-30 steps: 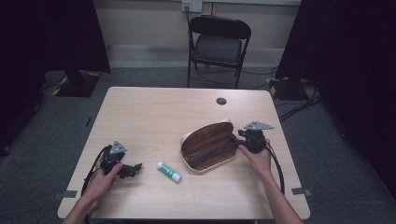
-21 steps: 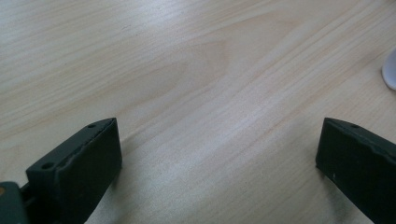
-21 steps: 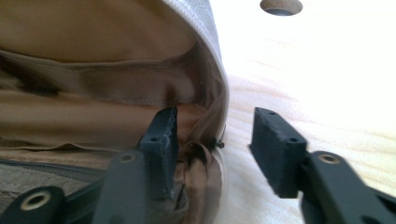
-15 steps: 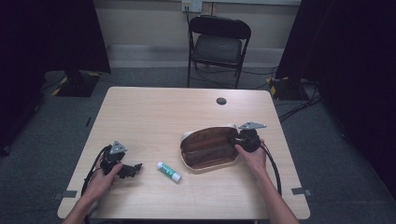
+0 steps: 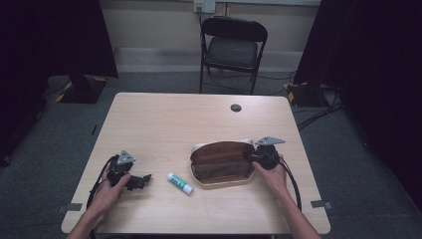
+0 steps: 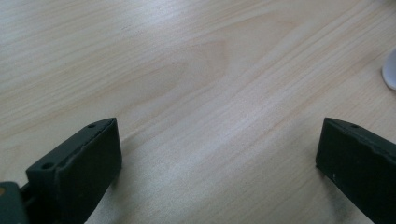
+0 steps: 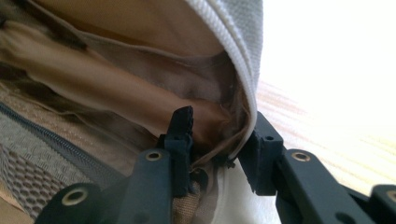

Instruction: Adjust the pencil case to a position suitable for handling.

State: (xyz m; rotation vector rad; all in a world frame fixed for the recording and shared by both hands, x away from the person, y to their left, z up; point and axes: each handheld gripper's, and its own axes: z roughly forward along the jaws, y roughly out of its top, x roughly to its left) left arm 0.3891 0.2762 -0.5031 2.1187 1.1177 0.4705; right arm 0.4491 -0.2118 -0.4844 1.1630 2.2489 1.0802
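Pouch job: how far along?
Done: the pouch lies unzipped and gaping. In hand: the right gripper has its jaws around the pouch's end edge, one inside, one outside. Left: the glue stick lies on the table, outside the pouch; the left gripper is open, empty, beside it.

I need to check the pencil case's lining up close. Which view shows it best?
The right gripper view: the pencil case lies open with the right hand-held gripper around its rim. The high view shows the whole case, small. The left gripper view shows bare table.
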